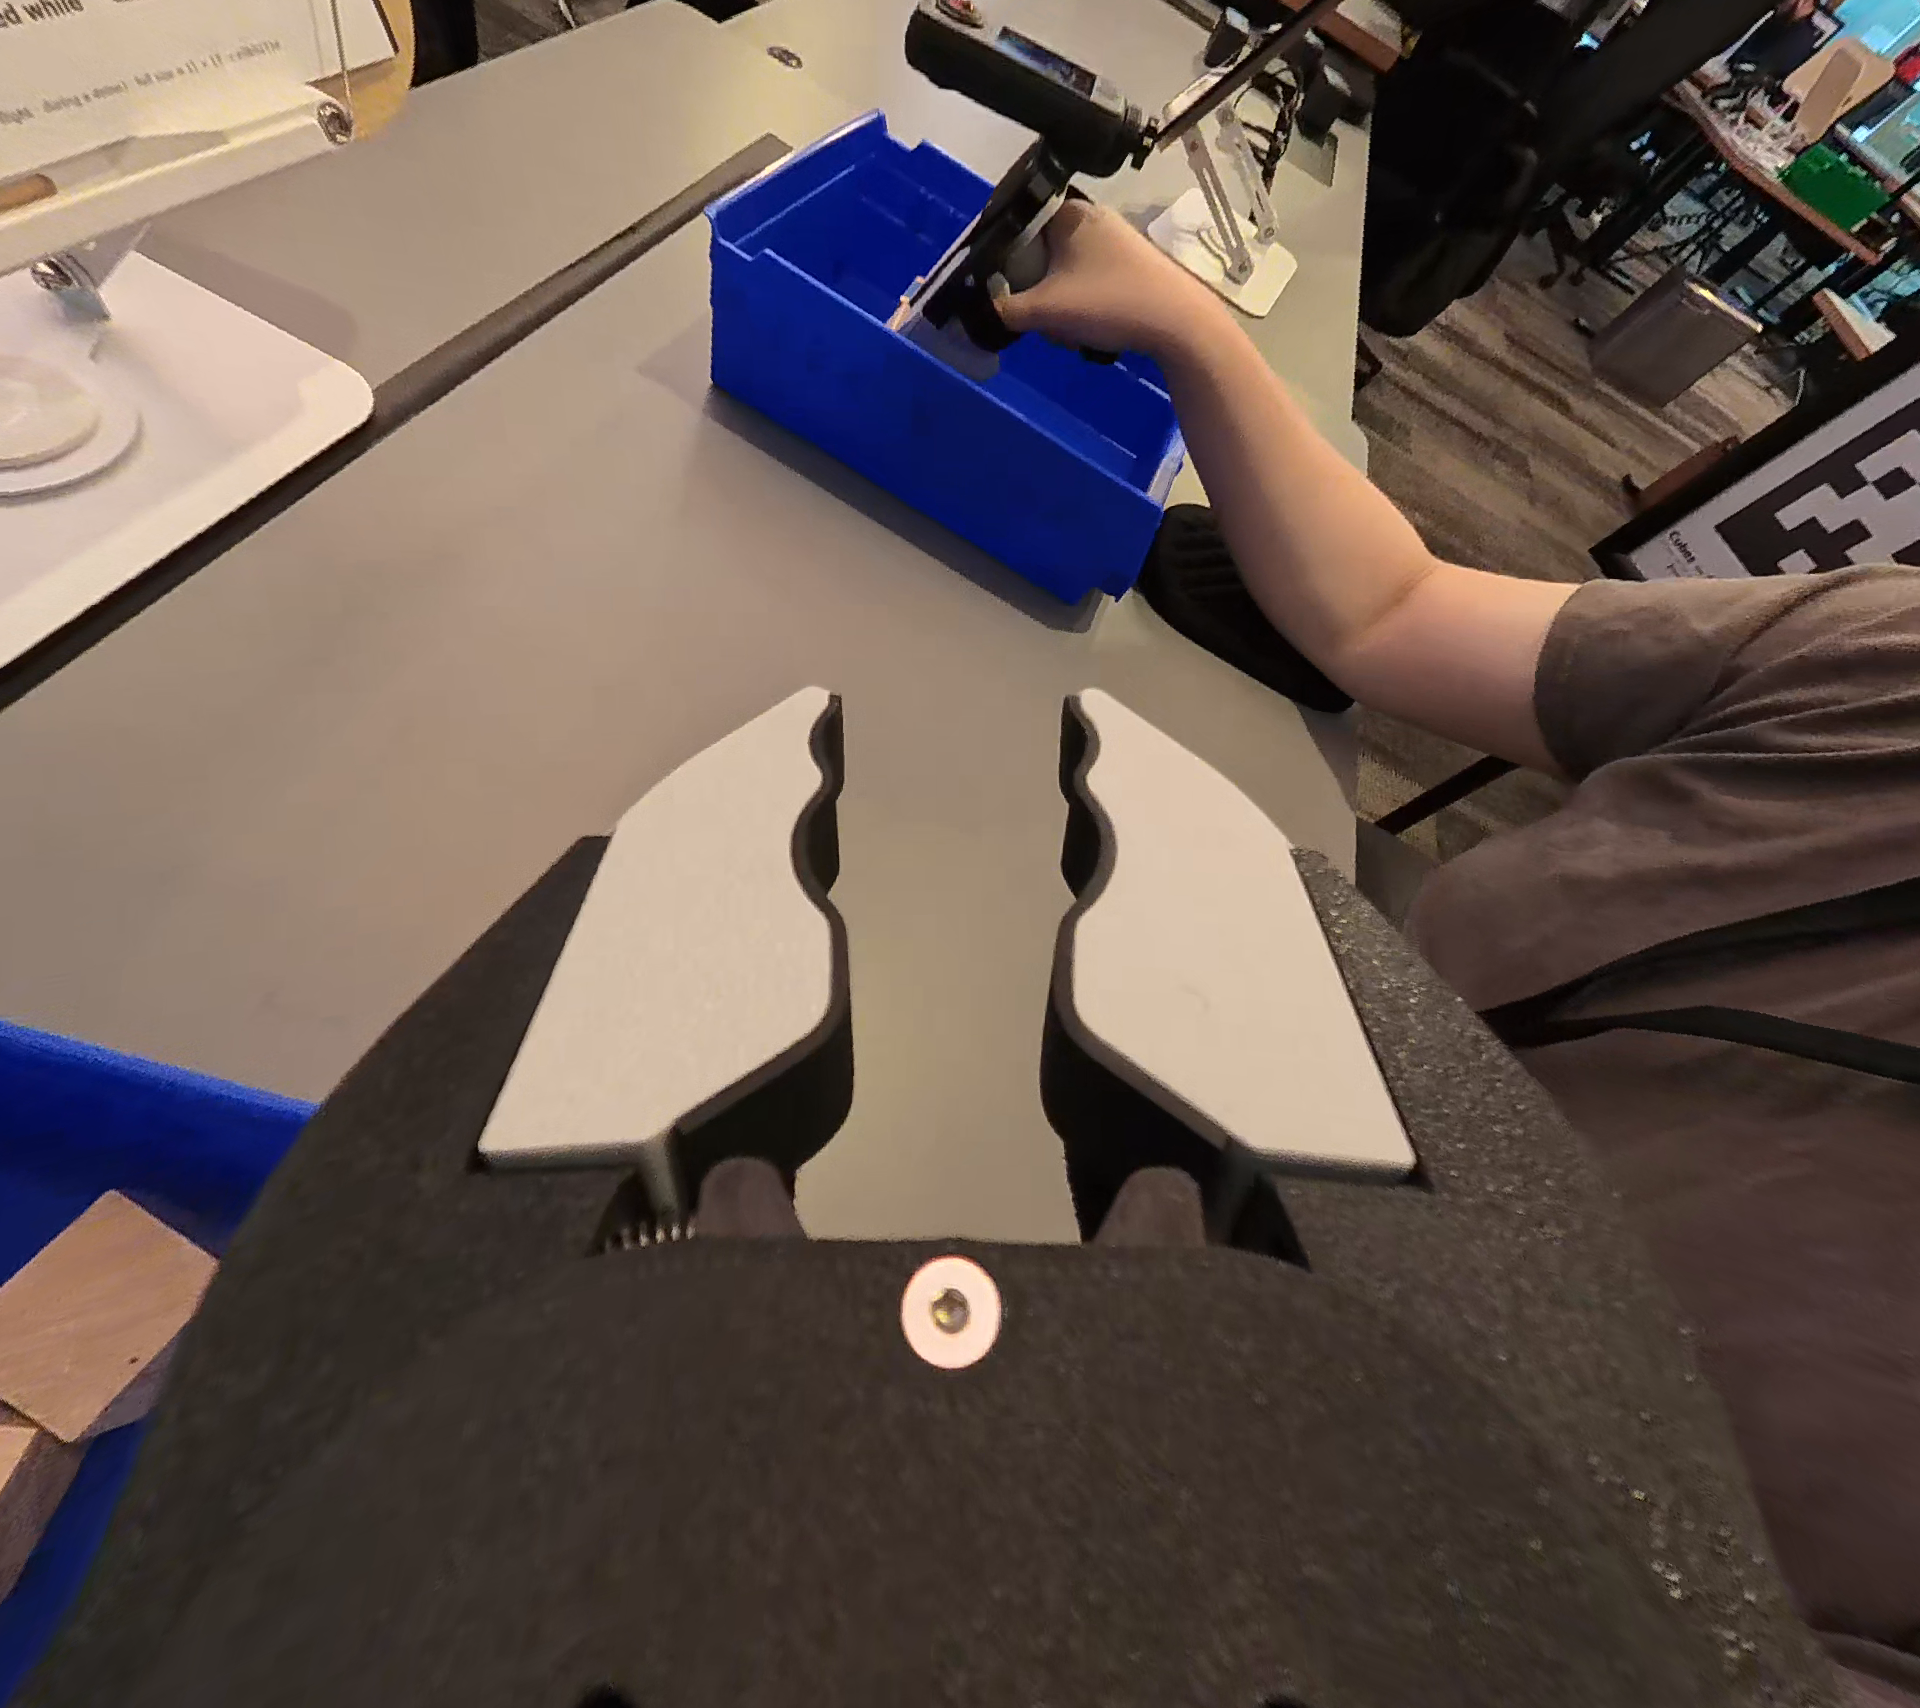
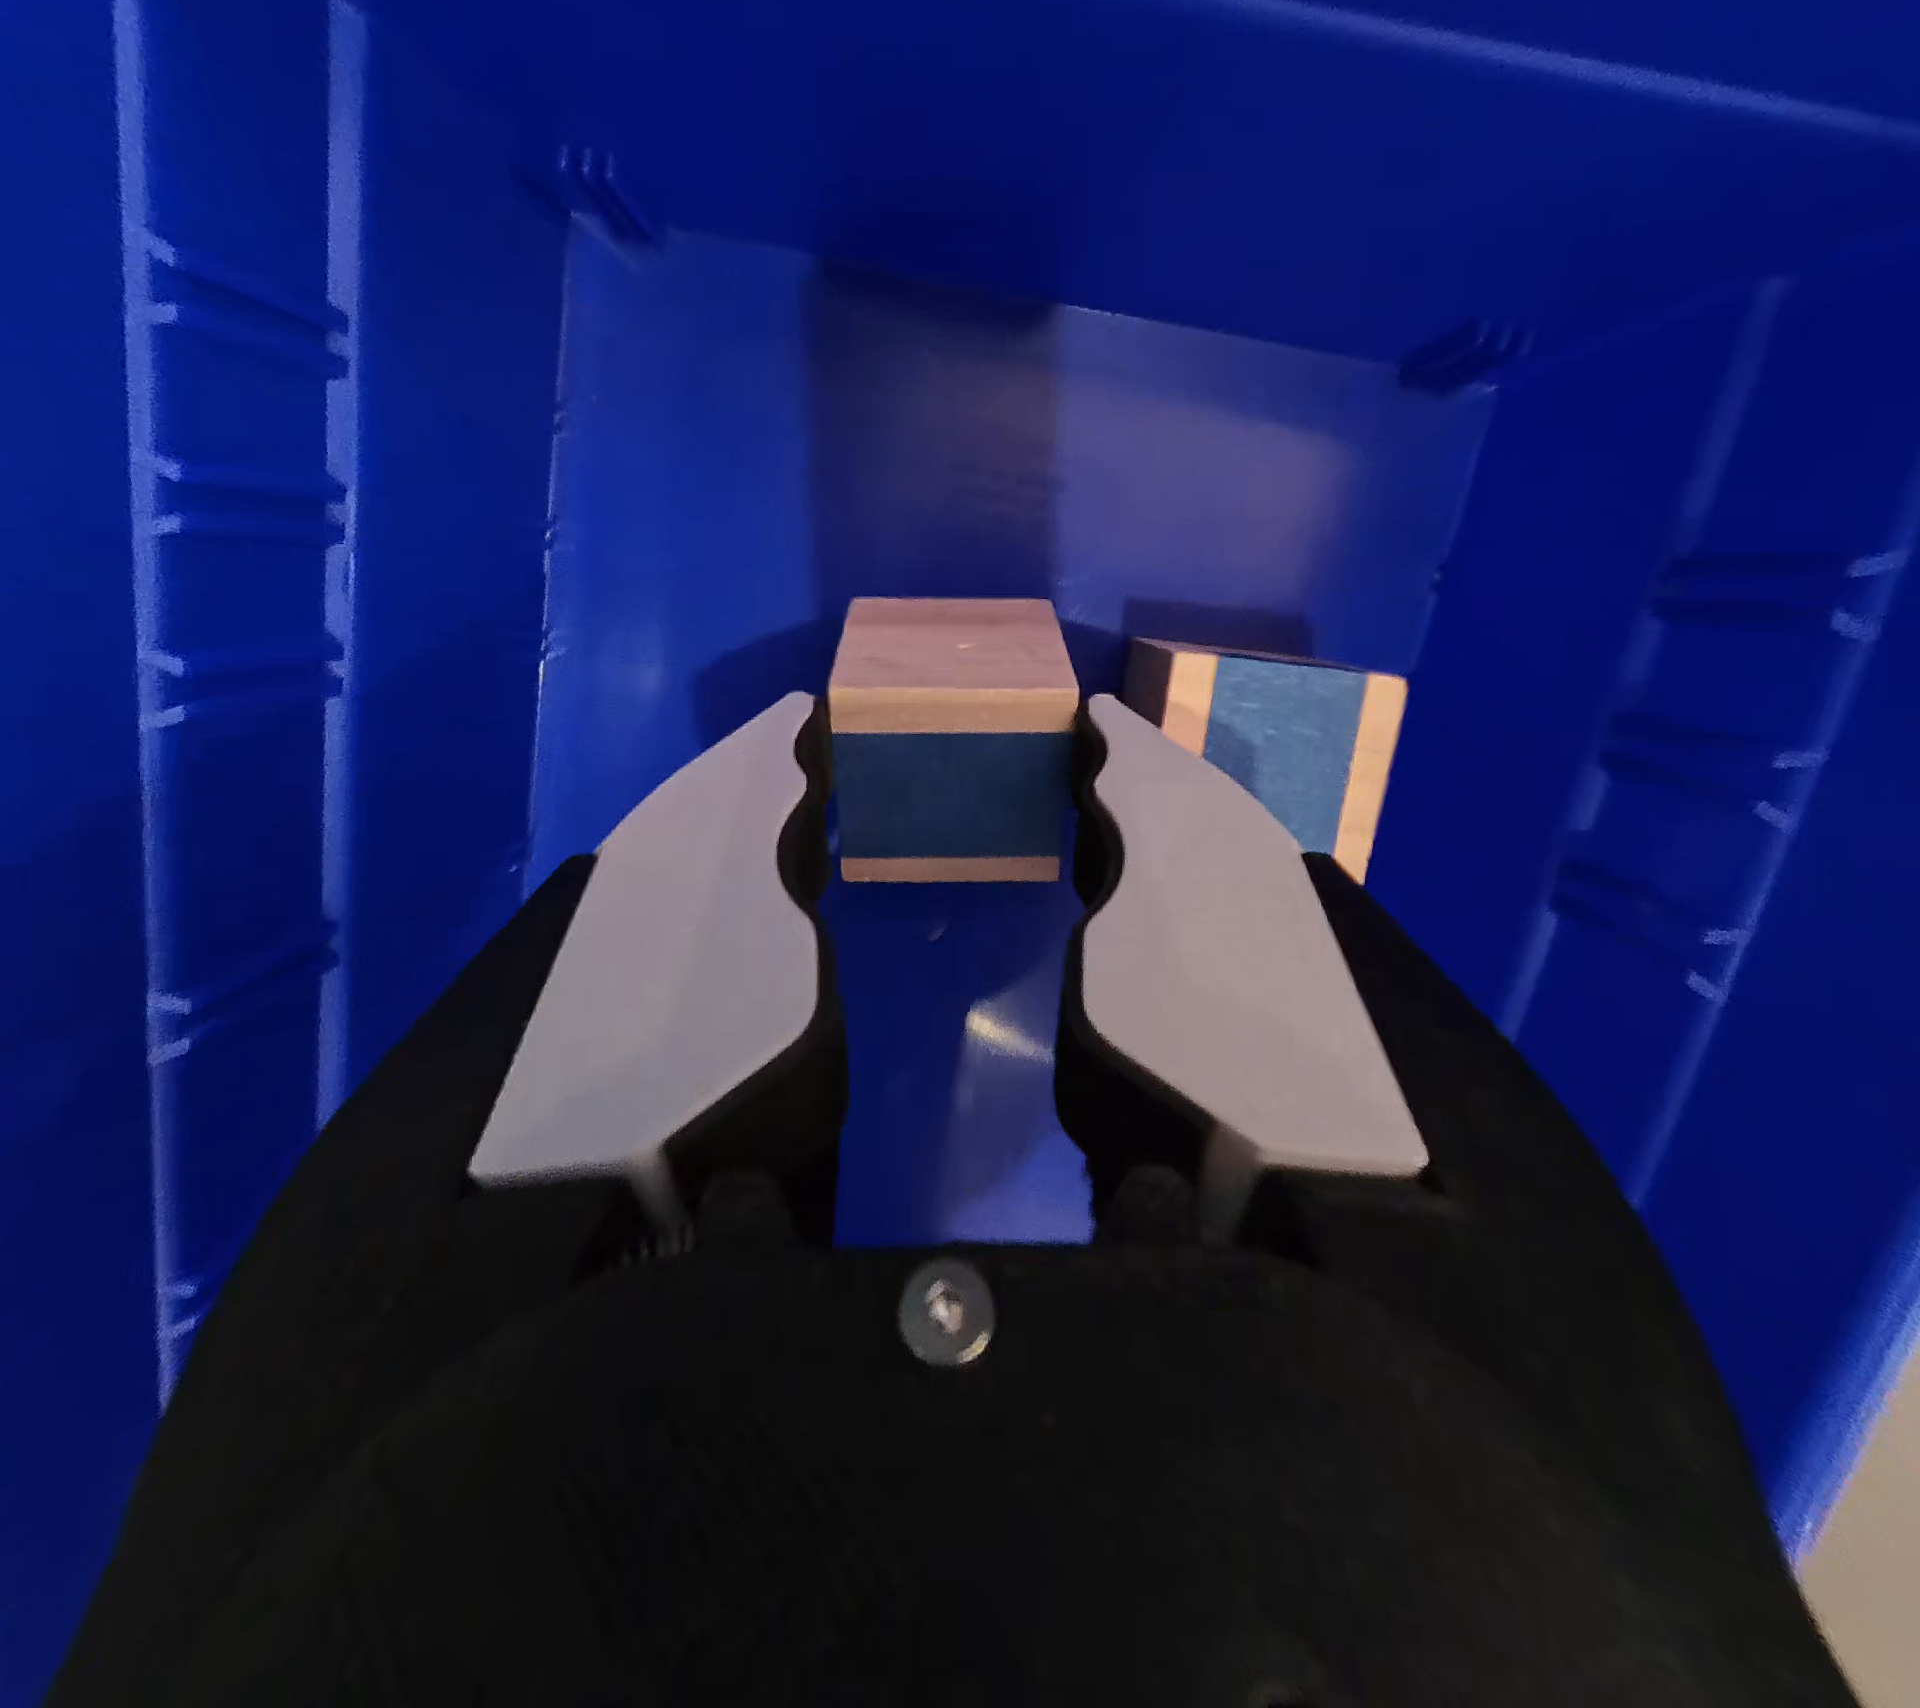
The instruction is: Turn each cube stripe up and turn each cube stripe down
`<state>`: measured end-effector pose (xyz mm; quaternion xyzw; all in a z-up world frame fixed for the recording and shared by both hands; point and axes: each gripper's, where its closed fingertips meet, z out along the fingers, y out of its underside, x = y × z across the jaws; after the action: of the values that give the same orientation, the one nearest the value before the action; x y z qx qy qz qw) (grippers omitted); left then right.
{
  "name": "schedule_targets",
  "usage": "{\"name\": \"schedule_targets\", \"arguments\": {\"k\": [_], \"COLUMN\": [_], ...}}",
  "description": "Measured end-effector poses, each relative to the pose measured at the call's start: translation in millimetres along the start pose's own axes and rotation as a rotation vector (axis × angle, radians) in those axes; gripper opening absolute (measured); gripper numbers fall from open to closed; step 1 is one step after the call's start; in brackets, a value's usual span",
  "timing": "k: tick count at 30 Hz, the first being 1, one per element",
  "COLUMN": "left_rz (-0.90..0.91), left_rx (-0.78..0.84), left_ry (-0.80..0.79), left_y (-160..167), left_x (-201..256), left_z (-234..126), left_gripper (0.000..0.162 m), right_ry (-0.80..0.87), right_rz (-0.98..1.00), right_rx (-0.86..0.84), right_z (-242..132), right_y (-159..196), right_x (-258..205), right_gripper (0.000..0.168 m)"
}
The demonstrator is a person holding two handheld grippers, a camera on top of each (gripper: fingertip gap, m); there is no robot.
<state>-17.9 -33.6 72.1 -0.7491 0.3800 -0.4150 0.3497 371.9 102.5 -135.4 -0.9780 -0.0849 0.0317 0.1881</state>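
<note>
In the right wrist view my right gripper [image 2: 951, 723] reaches down into a blue bin [image 2: 312, 515]. Its fingertips are closed on the two sides of a wooden cube [image 2: 951, 791], whose blue stripe face is turned toward the camera and whose top is plain wood. A second cube [image 2: 1273, 754] stands on the bin floor just to the right, with its blue stripe facing the camera. In the left wrist view my left gripper [image 1: 948, 708] is open and empty above the grey table [image 1: 416, 723]. The right gripper [image 1: 966, 287] shows farther off inside the blue bin [image 1: 935, 432].
A second blue bin [image 1: 94, 1128] lies at the lower left of the left wrist view with a wooden cube [image 1: 94, 1305] in it. A white stand [image 1: 156, 370] with a sign sits at the far left. A person's arm [image 1: 1299, 515] crosses the table's right edge.
</note>
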Motion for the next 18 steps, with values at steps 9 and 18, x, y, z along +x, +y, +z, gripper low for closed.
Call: {"name": "schedule_targets", "arguments": {"k": [9, 18], "left_rz": [0.013, -0.115], "left_rx": [0.002, -0.291], "left_ry": [-0.005, -0.528], "left_y": [-1, 77], "left_x": [3, -78], "left_z": [-4, -94], "left_gripper": [0.040, 0.035], "right_ry": [0.014, -0.064], "right_rz": [-0.030, -0.016], "right_rx": [0.155, 0.456], "right_z": [-17, -103], "right_y": [-26, -47], "right_x": [2, 8], "right_gripper": [0.049, 0.051]}}
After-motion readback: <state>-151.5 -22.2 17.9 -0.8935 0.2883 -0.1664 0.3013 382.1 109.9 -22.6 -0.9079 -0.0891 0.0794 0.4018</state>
